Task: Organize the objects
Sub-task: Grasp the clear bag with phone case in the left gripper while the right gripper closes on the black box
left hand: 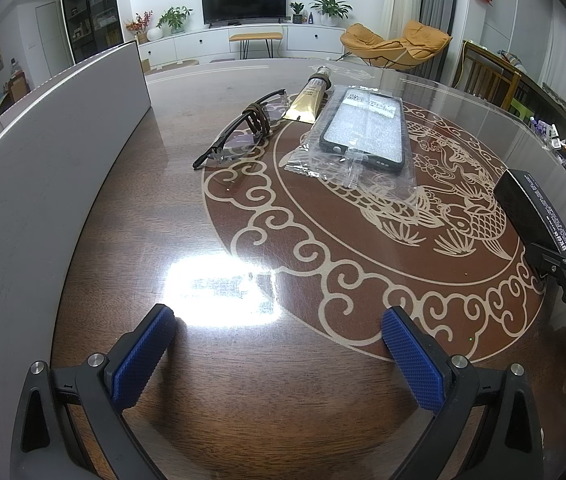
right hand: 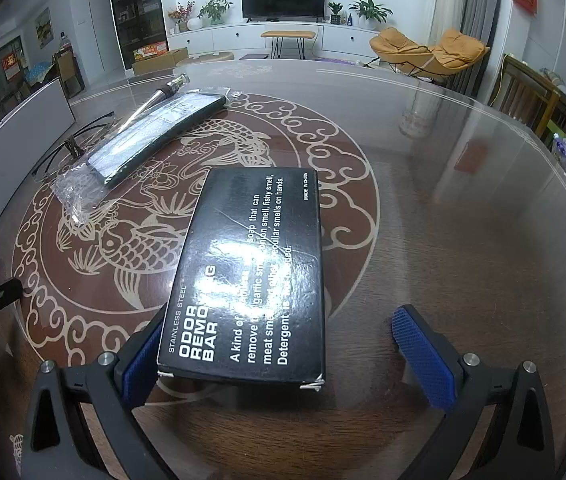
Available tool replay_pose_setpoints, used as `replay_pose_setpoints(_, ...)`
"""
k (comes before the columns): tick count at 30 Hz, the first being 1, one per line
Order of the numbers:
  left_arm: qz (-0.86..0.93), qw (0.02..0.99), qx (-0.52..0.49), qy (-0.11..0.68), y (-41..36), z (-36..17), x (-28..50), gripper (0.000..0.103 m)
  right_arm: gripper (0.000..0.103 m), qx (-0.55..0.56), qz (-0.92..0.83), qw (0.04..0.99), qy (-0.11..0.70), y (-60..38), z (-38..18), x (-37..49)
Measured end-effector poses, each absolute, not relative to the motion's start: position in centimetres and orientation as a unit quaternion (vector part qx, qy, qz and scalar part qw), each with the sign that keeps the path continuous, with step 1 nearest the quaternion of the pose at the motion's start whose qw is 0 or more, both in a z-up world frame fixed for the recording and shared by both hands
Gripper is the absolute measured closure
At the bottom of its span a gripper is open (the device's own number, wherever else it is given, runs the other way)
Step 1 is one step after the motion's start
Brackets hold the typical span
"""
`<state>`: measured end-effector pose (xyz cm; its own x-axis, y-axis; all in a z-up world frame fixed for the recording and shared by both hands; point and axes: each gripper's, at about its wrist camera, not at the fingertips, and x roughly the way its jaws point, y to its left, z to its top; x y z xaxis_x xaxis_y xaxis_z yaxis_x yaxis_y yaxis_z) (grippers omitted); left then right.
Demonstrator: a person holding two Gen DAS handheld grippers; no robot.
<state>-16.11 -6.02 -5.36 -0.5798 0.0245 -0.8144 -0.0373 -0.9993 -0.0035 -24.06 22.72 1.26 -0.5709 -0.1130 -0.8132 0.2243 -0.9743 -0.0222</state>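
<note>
A black odor-removing-bar box (right hand: 251,276) lies flat between the fingers of my right gripper (right hand: 283,352). The jaws stand wide; the left pad (right hand: 141,360) is against the box's edge and the right pad (right hand: 423,356) is well clear of it. The box also shows at the right edge of the left wrist view (left hand: 531,208). My left gripper (left hand: 279,352) is open and empty over the table. Ahead of it lie folded glasses (left hand: 243,128), a gold tube (left hand: 309,98) and a bagged phone case (left hand: 367,128).
A grey box wall (left hand: 43,168) stands along the table's left side. The round wooden table (right hand: 463,240) has a fish inlay under glass. Wooden chairs (right hand: 523,92) and clutter stand at the right.
</note>
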Motion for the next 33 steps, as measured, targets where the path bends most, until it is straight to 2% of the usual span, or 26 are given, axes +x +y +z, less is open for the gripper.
replay_pose_setpoints(3, 0.879, 0.018, -0.476, 0.005, -5.7, -5.2, -16.5, 0.0, 0.0, 0.453, -0.884, 0.095, 0.061, 22.7, 1.3, -24.1)
replay_pose_setpoints(7, 0.877, 0.09, -0.47, -0.048, -4.7, -2.4, -19.5, 0.0, 0.0, 0.453, -0.884, 0.095, 0.061, 22.7, 1.3, -24.1)
replay_pose_setpoints(13, 0.864, 0.149, -0.48, -0.019, -0.9, -1.3, -28.3, 0.0, 0.0, 0.453, -0.884, 0.095, 0.061, 22.7, 1.3, -24.0)
replay_pose_setpoints(17, 0.854, 0.129, -0.502, 0.047, 0.4, -3.3, -31.8, 0.0, 0.0, 0.453, -0.884, 0.095, 0.062, 22.7, 1.2, -24.2)
replay_pose_setpoints(21, 0.848, 0.121, -0.514, 0.051, 0.2, -5.0, -32.8, 0.0, 0.0, 0.453, -0.884, 0.095, 0.061, 22.7, 1.2, -24.2)
replay_pose_setpoints(32, 0.849, 0.119, -0.509, 0.074, 1.4, -5.4, -33.5, 0.0, 0.0, 0.454, -0.884, 0.095, 0.06, 22.7, 1.2, -24.3)
replay_pose_setpoints(33, 0.852, 0.118, -0.504, 0.074, 1.7, -5.4, -33.2, 0.006, 0.0, 0.454, -0.884, 0.095, 0.06, 22.7, 1.2, -24.3)
